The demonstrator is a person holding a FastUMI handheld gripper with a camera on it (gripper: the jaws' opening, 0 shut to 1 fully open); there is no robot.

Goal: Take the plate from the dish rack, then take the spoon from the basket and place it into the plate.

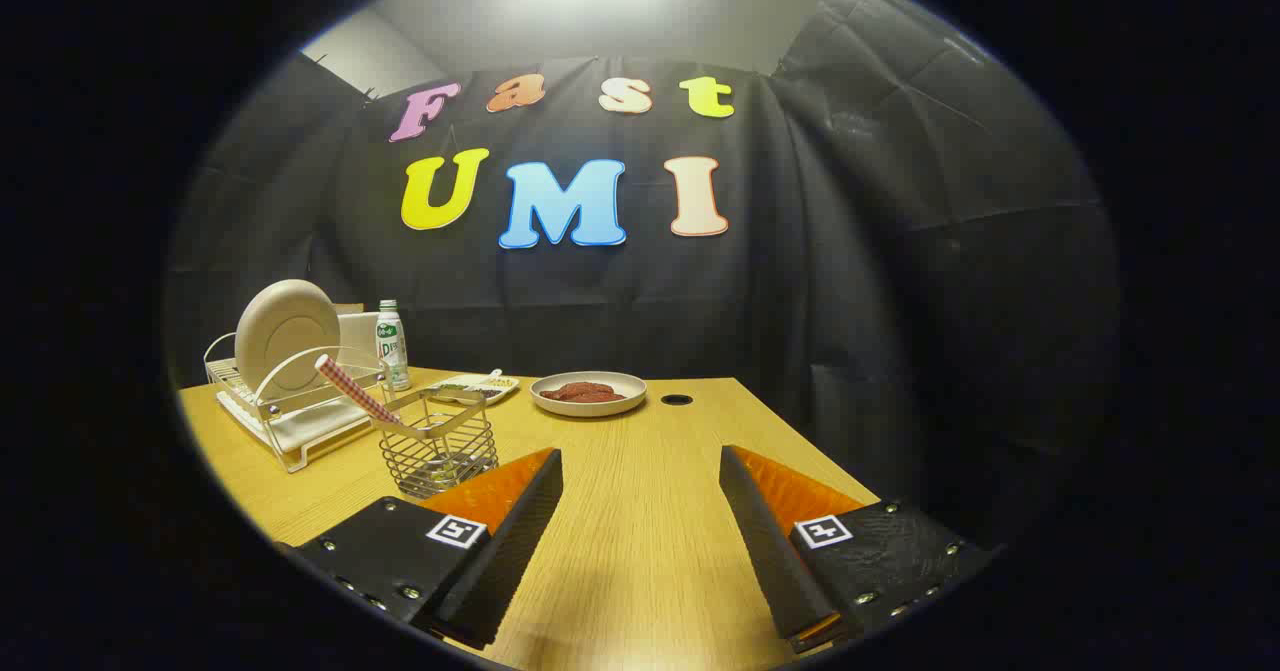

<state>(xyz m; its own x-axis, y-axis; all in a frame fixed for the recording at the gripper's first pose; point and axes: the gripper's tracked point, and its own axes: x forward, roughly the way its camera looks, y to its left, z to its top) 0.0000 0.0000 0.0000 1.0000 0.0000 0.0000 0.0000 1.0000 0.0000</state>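
Note:
A beige plate stands on edge in a white wire dish rack at the far left of the wooden table. Just right of the rack is a wire basket; a spoon with a red-checked handle leans out of it toward the rack. My gripper is open, well back from both, with bare table between its fingers. The basket lies just beyond the left finger.
A small bottle stands behind the basket. A small tray and a beige dish with red food sit at the table's far side, next to a round cable hole. Black cloth walls the booth.

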